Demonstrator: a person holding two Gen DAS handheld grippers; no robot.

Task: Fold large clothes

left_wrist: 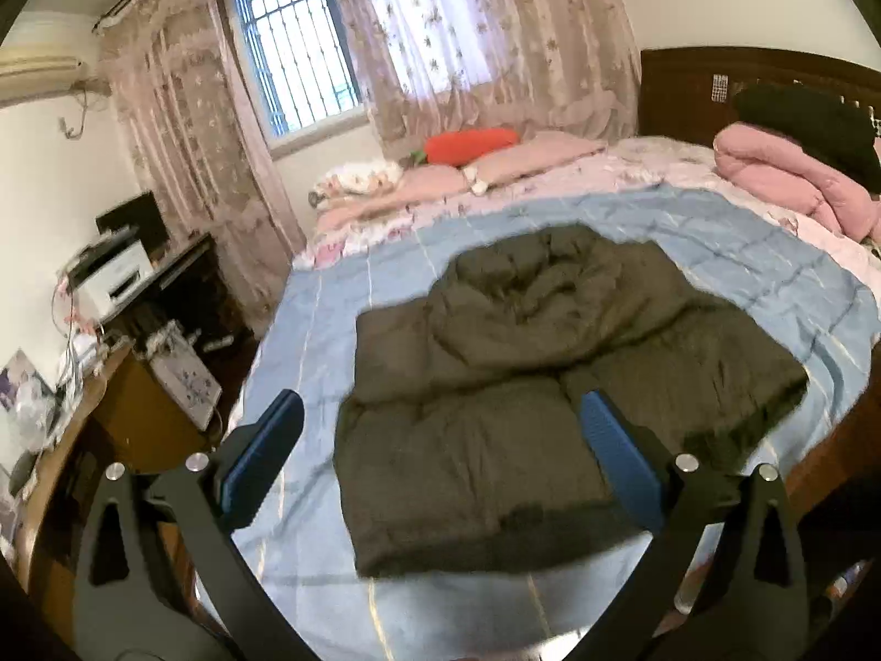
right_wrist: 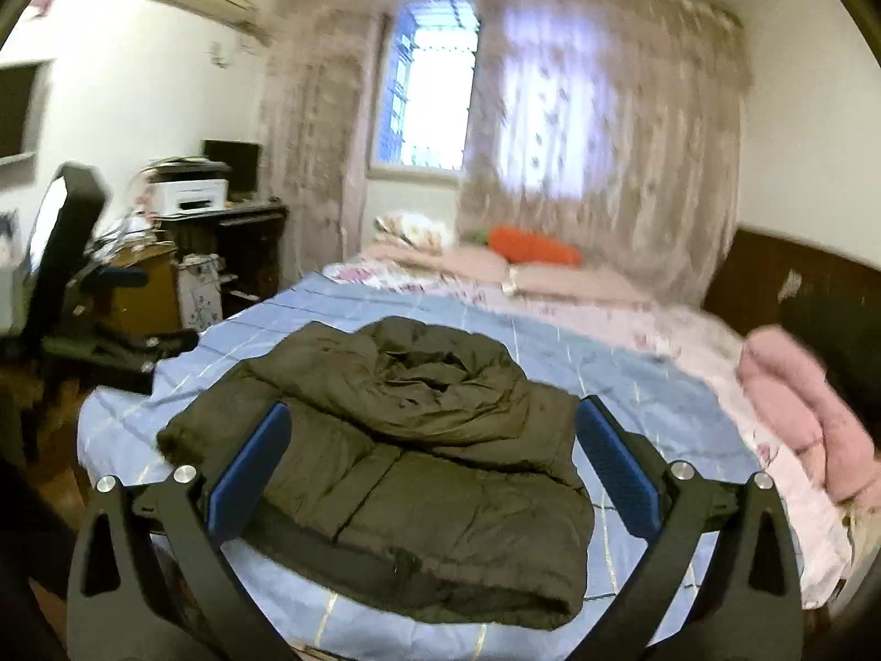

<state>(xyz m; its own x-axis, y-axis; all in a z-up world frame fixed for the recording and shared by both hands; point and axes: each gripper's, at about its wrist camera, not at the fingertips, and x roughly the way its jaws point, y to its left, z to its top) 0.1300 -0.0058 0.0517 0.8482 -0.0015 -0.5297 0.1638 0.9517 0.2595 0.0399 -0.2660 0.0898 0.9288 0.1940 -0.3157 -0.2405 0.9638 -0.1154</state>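
Left gripper (left_wrist: 440, 451) is spread wide, nothing between its blue pads; right gripper (right_wrist: 432, 468) likewise released and empty. Both hang above the near edge of the bed. The olive padded jacket (left_wrist: 528, 385) lies on the blue quilt (left_wrist: 771, 275), already doubled into a thick bundle with the hood bunched on top.

Handling, as a judgement: puffy, soft, bulky but fairly light, shell fabric probably slick, so it springs back. Pinch a folded edge or corner through several layers, not the puffy middle.

The right view shows the layered near edge and a dark lining strip; the left view shows the jacket's far right side. Farther back, a pink duvet (right_wrist: 798, 402) and an orange pillow (left_wrist: 473, 144); the right view is blurred there.
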